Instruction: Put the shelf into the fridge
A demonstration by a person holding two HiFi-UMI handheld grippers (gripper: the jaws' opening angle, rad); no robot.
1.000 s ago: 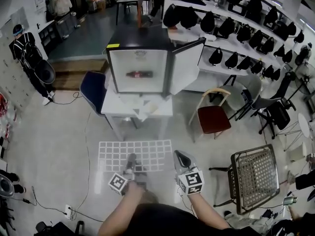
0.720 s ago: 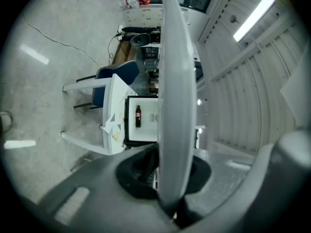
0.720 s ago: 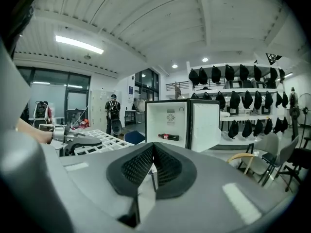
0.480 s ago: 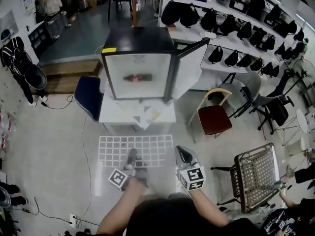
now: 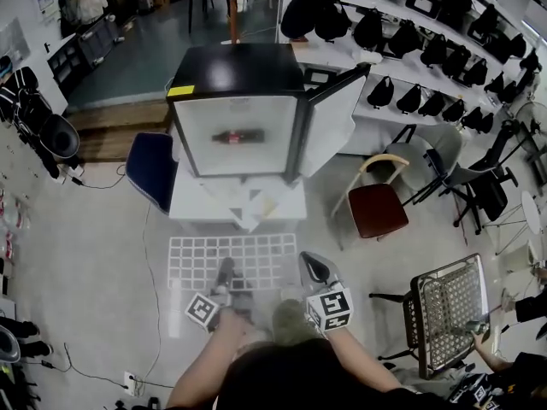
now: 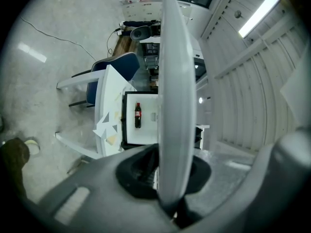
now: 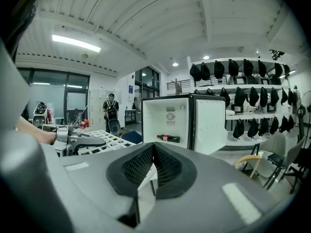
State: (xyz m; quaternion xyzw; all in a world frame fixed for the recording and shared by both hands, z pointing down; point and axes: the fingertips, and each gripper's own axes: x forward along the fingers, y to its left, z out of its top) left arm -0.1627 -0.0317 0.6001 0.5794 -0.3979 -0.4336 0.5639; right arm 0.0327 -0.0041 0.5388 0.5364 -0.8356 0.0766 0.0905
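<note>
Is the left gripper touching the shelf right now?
Touching: the left gripper view shows the left gripper clamped on the shelf, its edge between the jaws.

Bare floor (image 5: 102,237) reaches the table (image 5: 192,202); fridge (image 5: 235,62) mouth open, bottle (image 5: 237,136) seemingly lying inside.

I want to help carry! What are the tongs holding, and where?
Left tongs pinch the white shelf by its near edge; right tongs are shut on nothing.

A white counter (image 5: 186,202) is seen standing on the pale floor (image 5: 85,254). The fridge (image 5: 239,101), its door open, is carried on the counter's back part, and loose papers (image 5: 256,202) are scattered along its front edge. A blue chair (image 5: 149,169) is set just beside its left side, and a red-seated chair (image 5: 376,210) to its right.
</note>
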